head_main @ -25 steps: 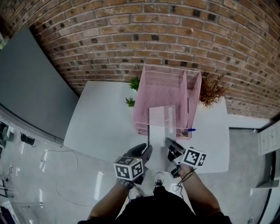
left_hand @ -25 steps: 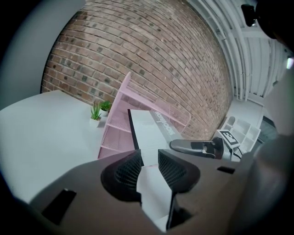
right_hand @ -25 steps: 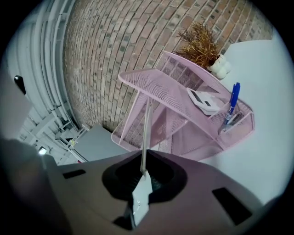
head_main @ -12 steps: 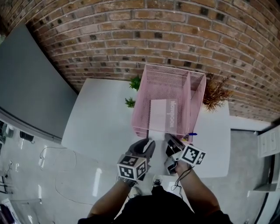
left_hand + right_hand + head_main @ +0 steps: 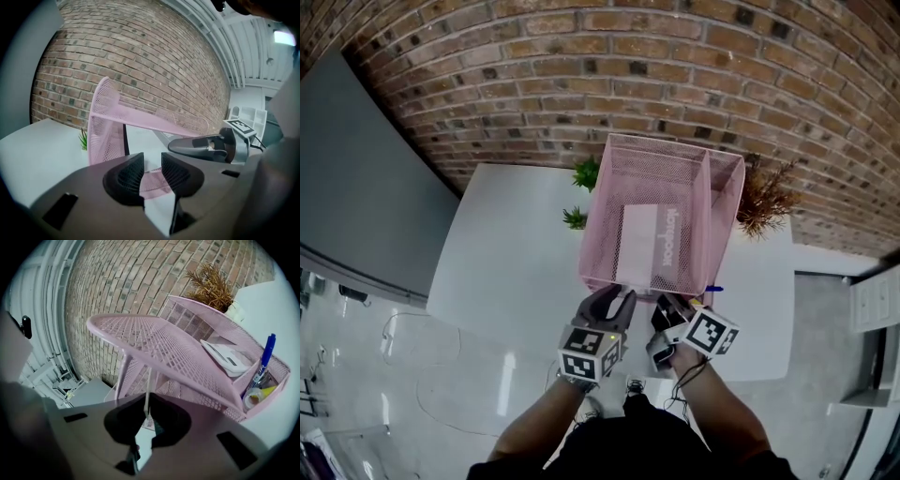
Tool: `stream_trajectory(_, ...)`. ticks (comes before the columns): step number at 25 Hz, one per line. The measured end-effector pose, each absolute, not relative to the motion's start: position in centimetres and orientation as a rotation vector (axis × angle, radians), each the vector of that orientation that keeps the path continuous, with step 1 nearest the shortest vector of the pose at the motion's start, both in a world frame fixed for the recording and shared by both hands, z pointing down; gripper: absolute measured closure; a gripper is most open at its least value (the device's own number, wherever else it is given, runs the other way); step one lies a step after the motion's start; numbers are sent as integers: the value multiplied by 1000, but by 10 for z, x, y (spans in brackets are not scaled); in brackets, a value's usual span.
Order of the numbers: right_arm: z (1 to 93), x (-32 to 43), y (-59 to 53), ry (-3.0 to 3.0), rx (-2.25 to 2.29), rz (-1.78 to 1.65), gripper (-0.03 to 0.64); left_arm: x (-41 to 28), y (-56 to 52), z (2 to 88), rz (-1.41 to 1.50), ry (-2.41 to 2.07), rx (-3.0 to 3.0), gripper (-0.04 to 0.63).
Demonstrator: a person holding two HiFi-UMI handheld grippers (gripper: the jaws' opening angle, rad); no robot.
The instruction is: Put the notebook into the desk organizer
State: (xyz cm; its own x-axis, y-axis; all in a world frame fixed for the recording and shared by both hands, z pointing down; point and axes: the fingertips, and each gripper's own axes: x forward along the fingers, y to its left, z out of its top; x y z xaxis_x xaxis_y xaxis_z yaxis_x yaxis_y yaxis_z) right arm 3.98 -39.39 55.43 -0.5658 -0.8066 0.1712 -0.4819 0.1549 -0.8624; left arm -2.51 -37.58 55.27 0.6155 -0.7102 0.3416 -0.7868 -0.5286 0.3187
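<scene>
A pink mesh desk organizer (image 5: 600,216) stands on the white table (image 5: 506,253). The white notebook (image 5: 647,246) lies inside its big compartment, face up toward the head camera. My right gripper (image 5: 666,307) is at the organizer's near edge, shut on the notebook's near end. In the right gripper view the notebook (image 5: 148,394) is a thin strip running from the right gripper (image 5: 149,420) up behind the organizer's mesh (image 5: 154,338). My left gripper (image 5: 617,298) hovers beside it, just before the organizer (image 5: 105,117). The left gripper (image 5: 152,166) is open and holds nothing.
A blue pen (image 5: 265,362) and a white item (image 5: 225,357) sit in the organizer's side compartment. Two small green plants (image 5: 586,173) stand left of the organizer and a dried brown plant (image 5: 759,197) stands to its right. A brick wall rises behind the table.
The notebook stood upright in front of the organizer a second ago; it now rests inside the big compartment. Both grippers have closed in on the organizer's front.
</scene>
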Motion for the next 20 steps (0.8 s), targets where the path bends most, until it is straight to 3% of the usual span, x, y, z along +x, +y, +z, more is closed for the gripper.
stream_trajectory(10,556,37,-393,2138,-1270,-1371,591,-17,-383,567,348,-1198,2415,479)
stream_trajectory(20,553,34,-388,2277,-1302,-1326,517,-18,-387,569,373,-1248,2405,493)
